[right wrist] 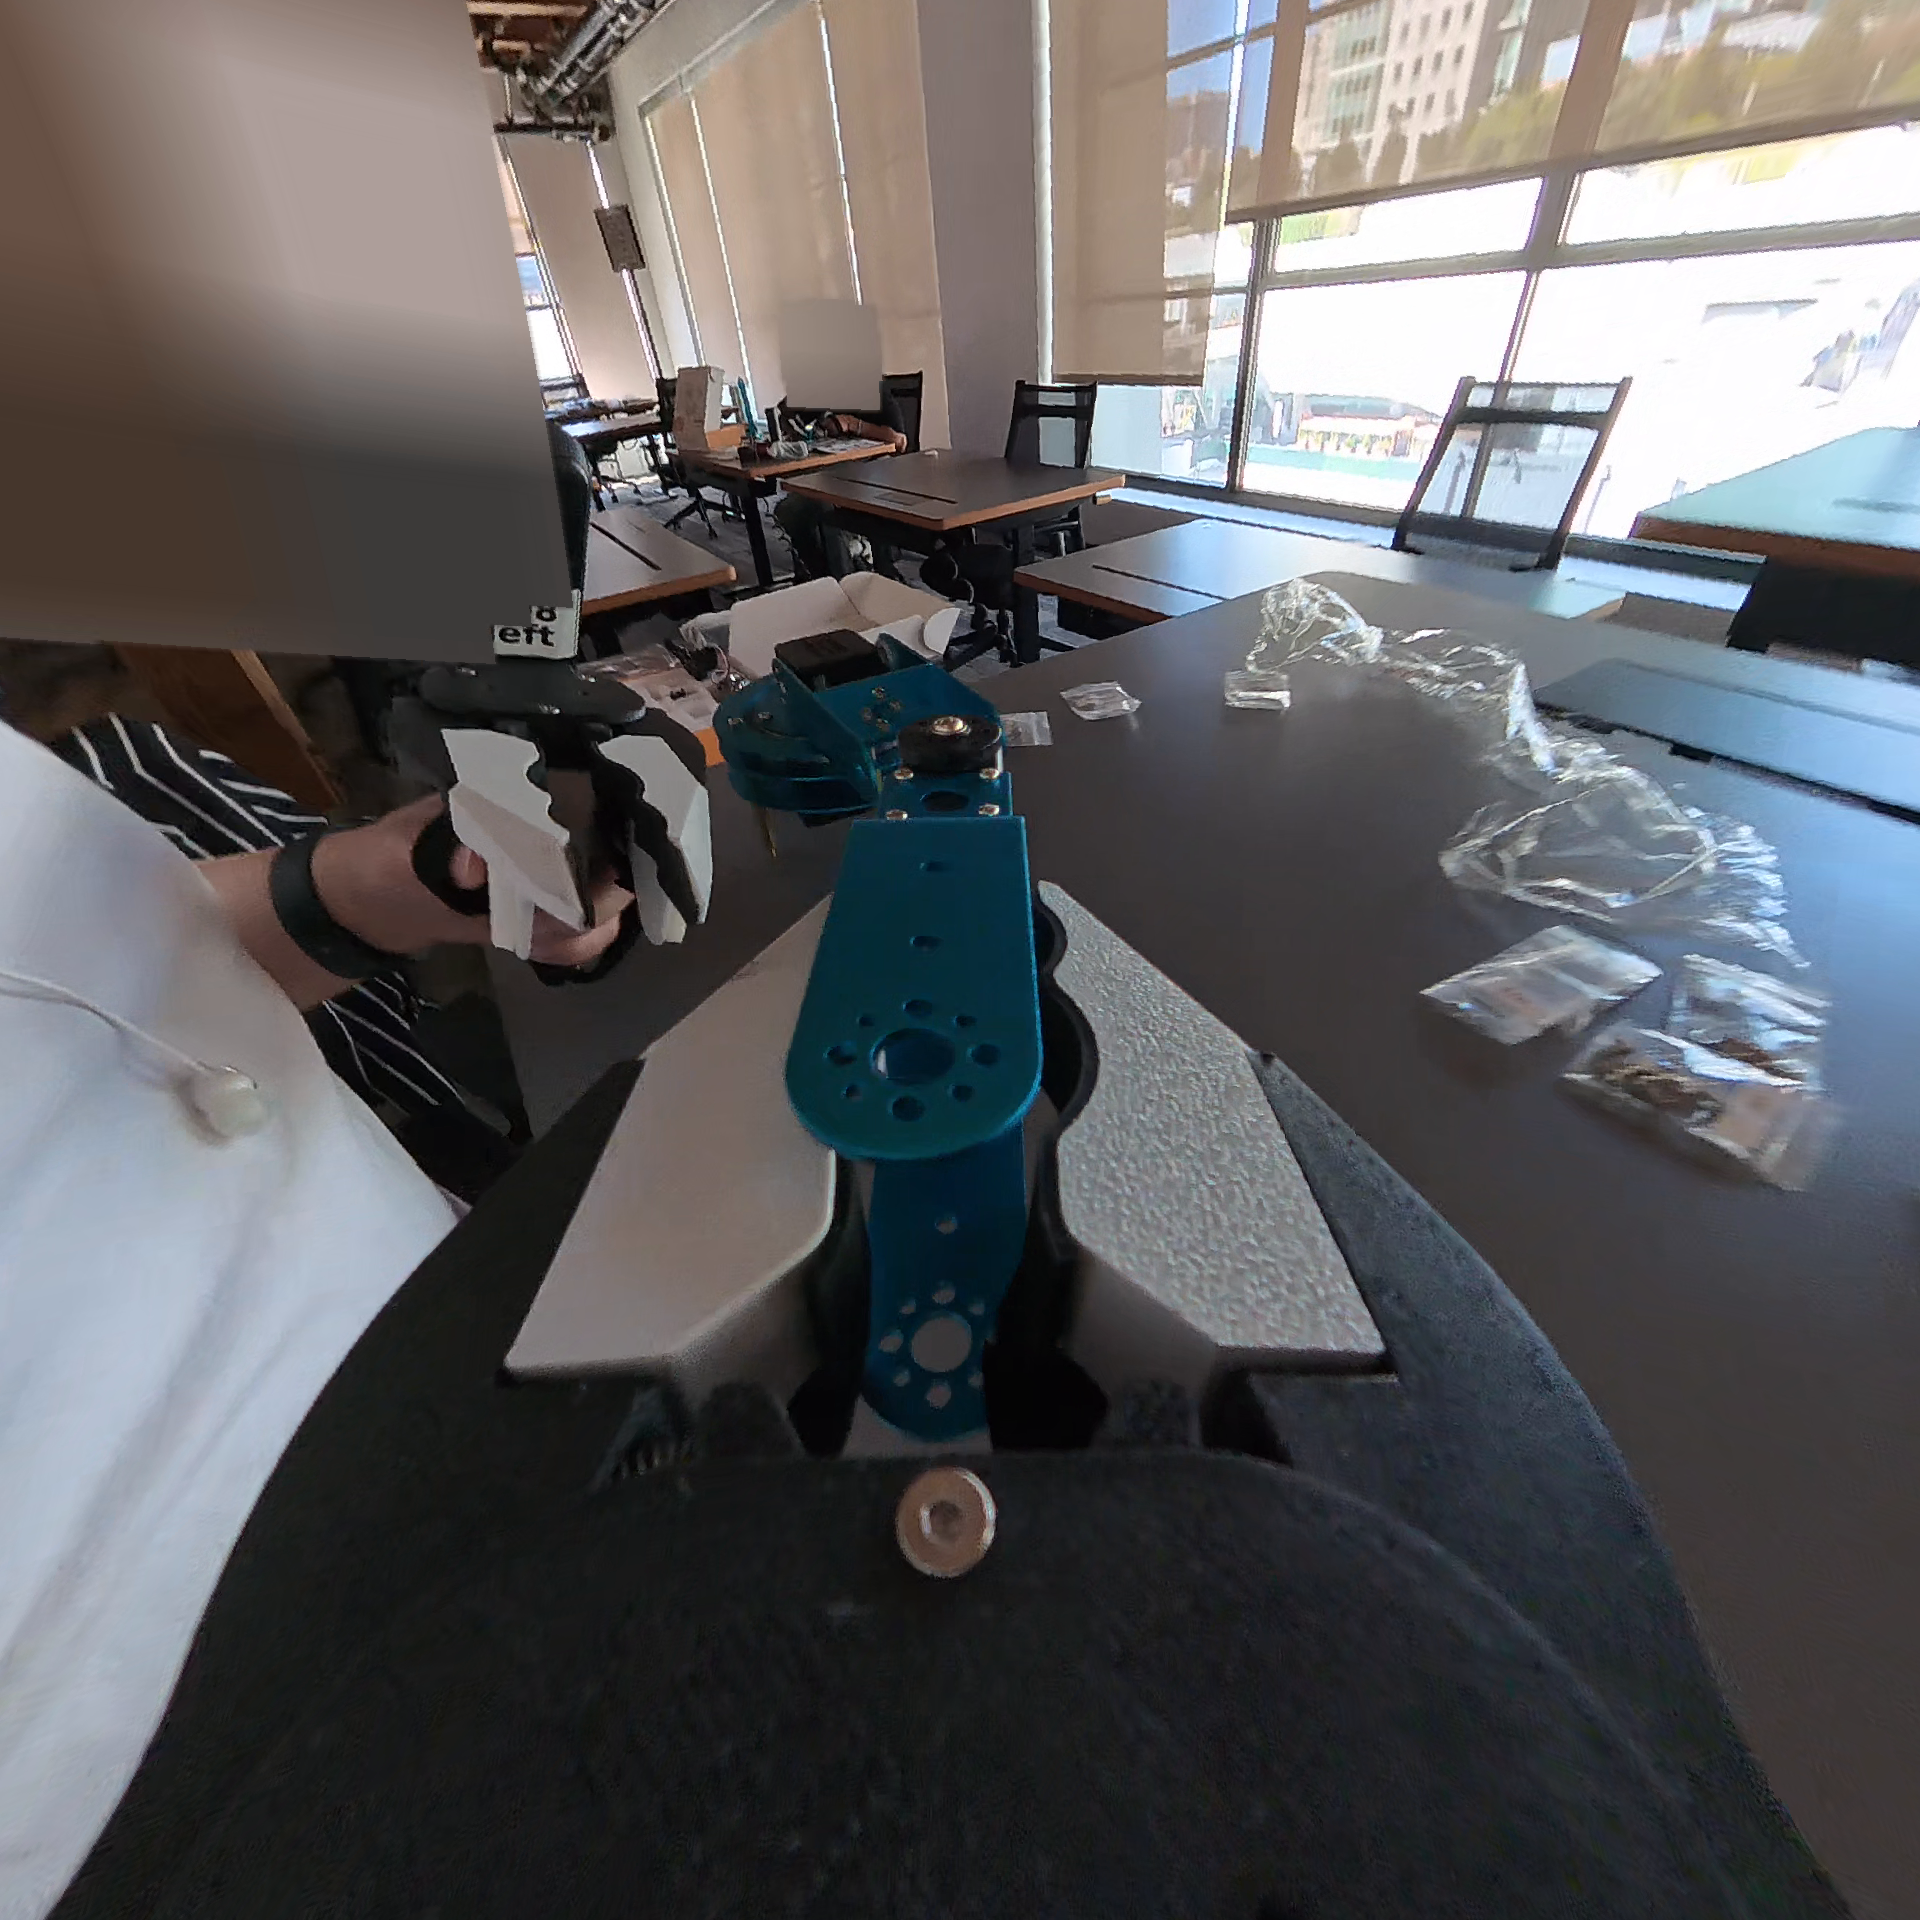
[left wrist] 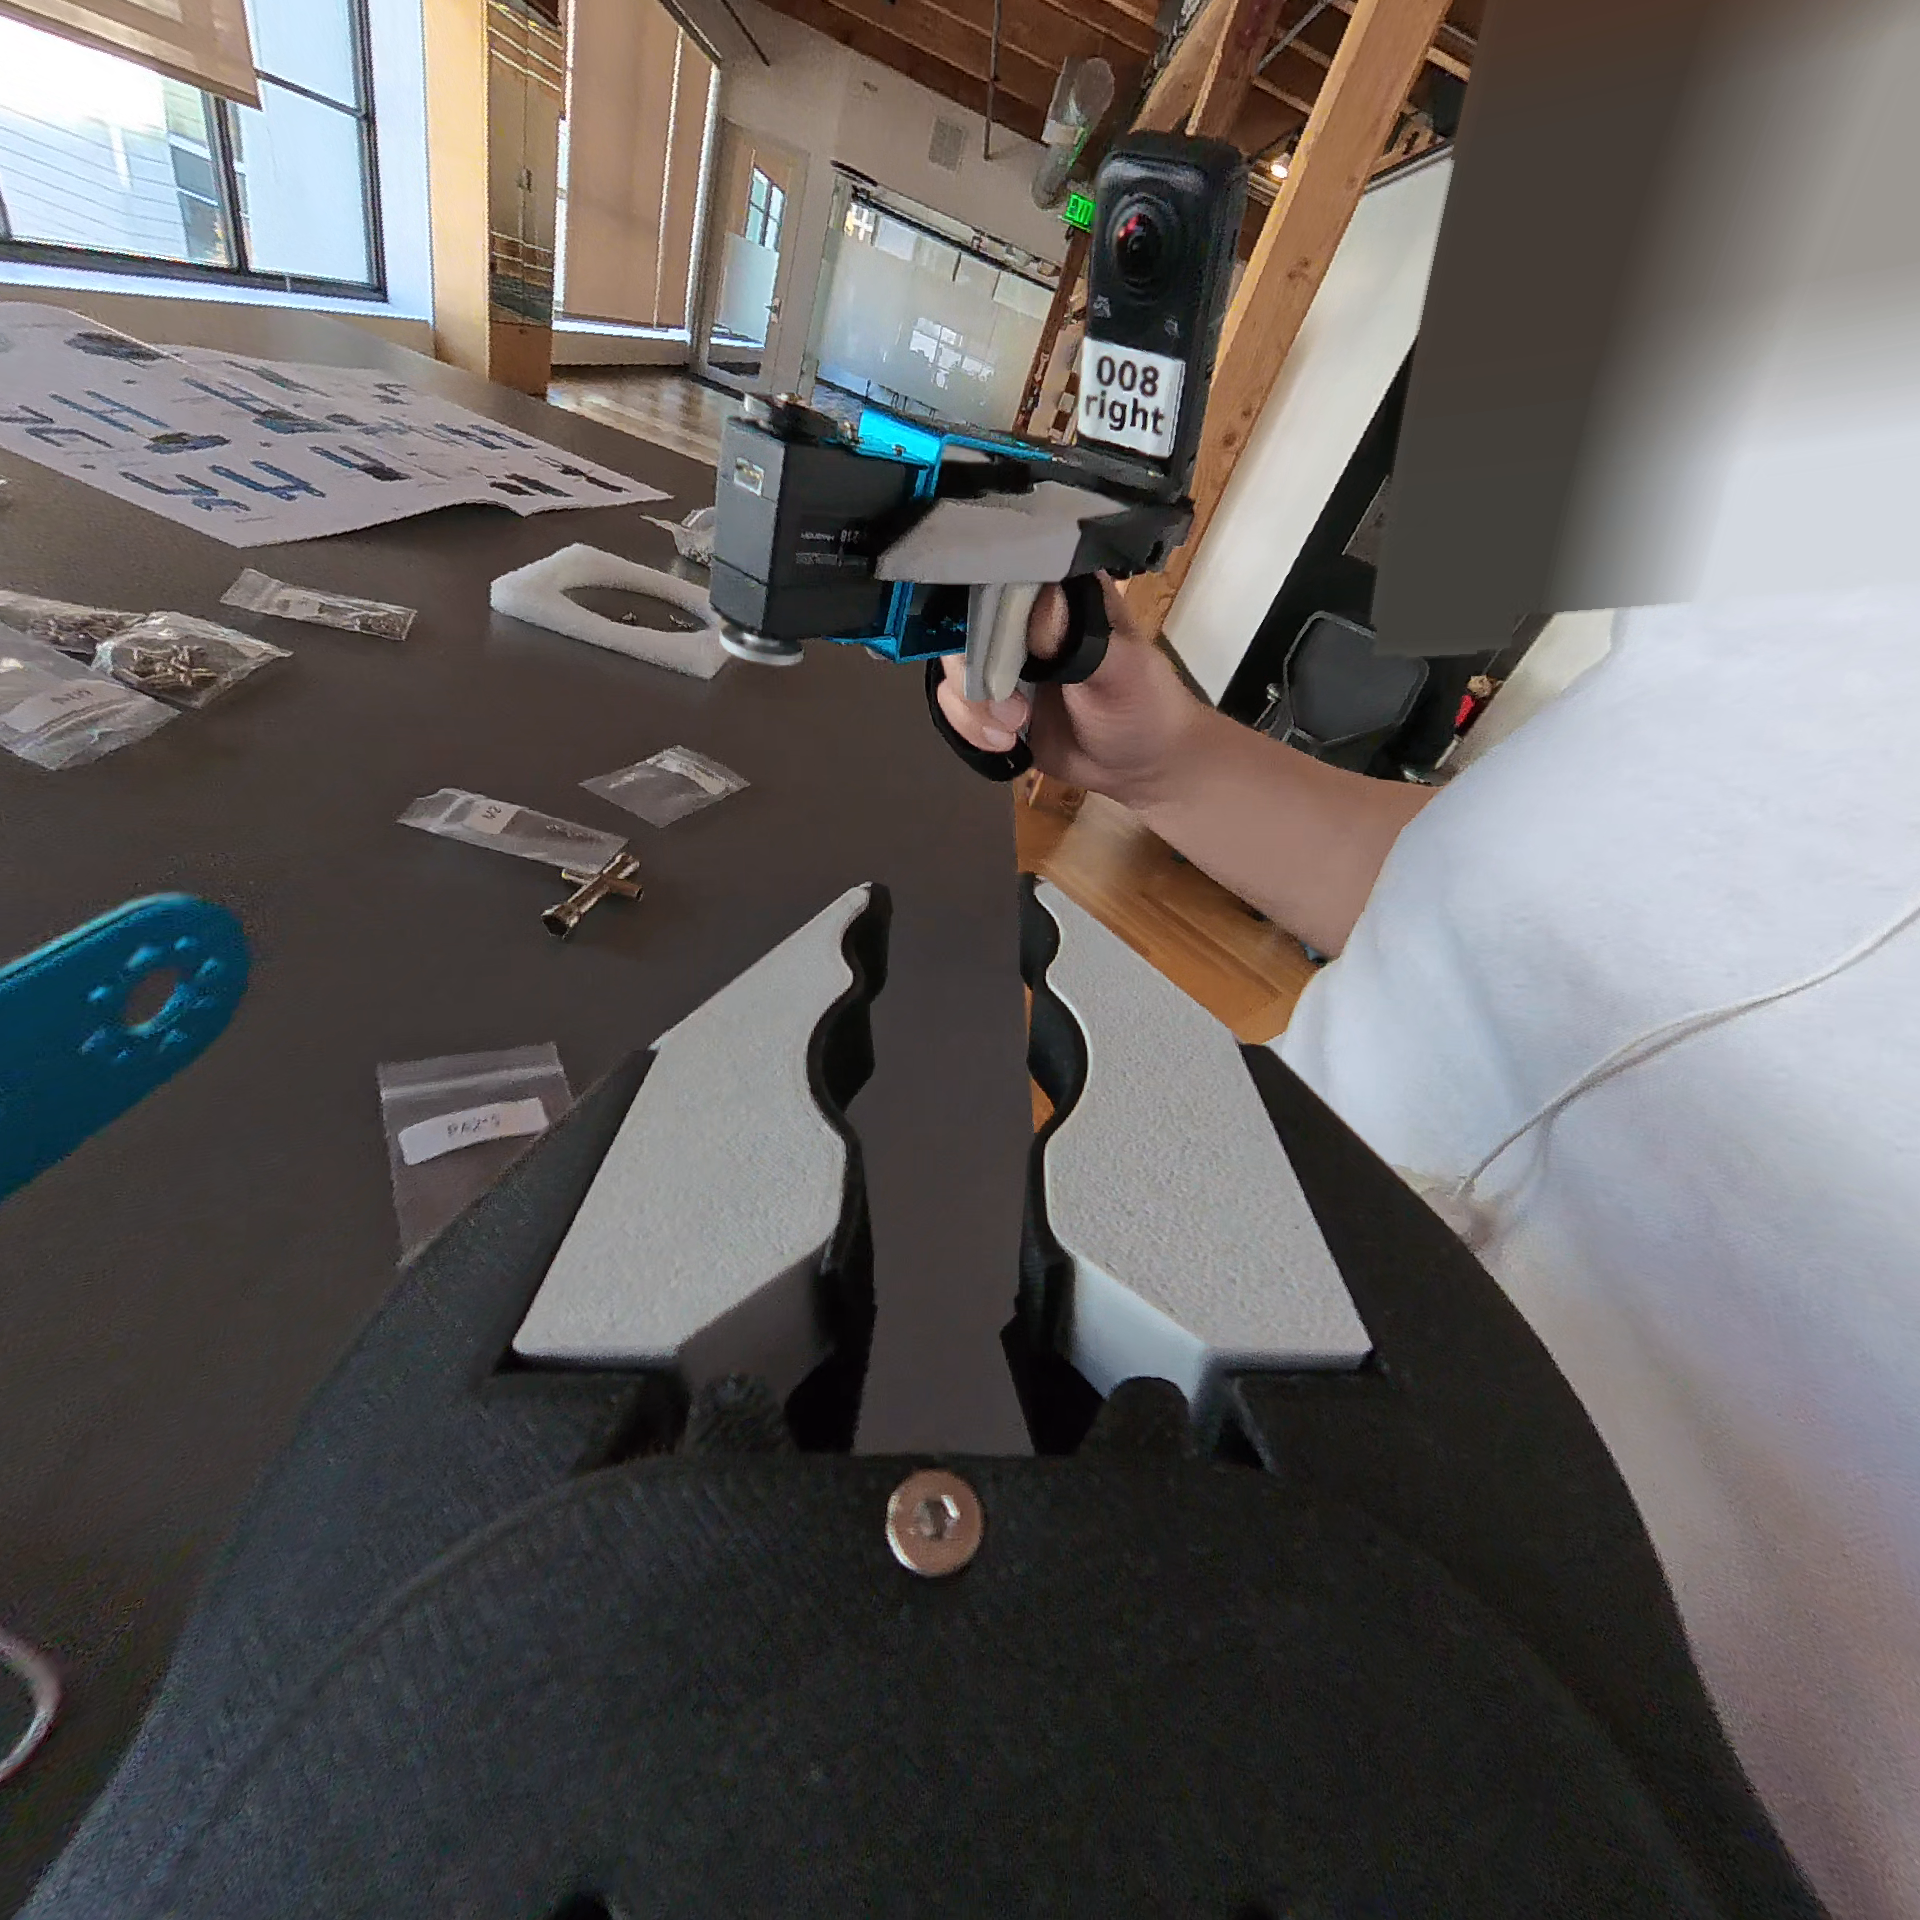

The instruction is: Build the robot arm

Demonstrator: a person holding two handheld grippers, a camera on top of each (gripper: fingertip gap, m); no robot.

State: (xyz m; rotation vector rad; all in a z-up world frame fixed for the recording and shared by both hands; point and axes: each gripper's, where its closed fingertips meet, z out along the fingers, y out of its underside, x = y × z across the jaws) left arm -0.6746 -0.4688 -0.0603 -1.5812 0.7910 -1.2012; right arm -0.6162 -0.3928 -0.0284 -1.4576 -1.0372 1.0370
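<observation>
— Grip first: what sits between the fingers of the right gripper (right wrist: 940,1049)?

— Blue anodised metal bracket assembly (right wrist: 914,997), drilled with rings of holes. It is clamped between the grey fingers (right wrist: 1164,1122) at the centre of the right wrist view, and runs up the frame past the fingertips to a black servo block (right wrist: 826,657) at its far end.

— And from the other camera?

— In the upper middle of the left wrist view the same gripper (left wrist: 935,540) is seen side-on, the blue-and-black assembly (left wrist: 821,551) sticking out leftward above the dark table top (left wrist: 436,935). A bare hand (left wrist: 1081,707) grips its handle from below.

— The left gripper (left wrist: 951,935)?

— Released; its jaws stand apart with nothing between them, only table showing through the gap. In the right wrist view it (right wrist: 582,842) hovers at middle left, held by a hand with a black wrist strap (right wrist: 312,904), well apart from the bracket.

— What lies around it?

— A small metal cross-shaped wrench (left wrist: 592,899) just up-left of the fingertips, clear zip bags of hardware (left wrist: 509,826) beyond, a white foam frame (left wrist: 613,613), a printed paper sheet (left wrist: 260,436) at upper left.

— Anything unclear?

— A second blue plate (left wrist: 114,1008) is cut off at the left edge. Crumpled clear plastic wrap (right wrist: 1538,769) at right is blurred.
</observation>
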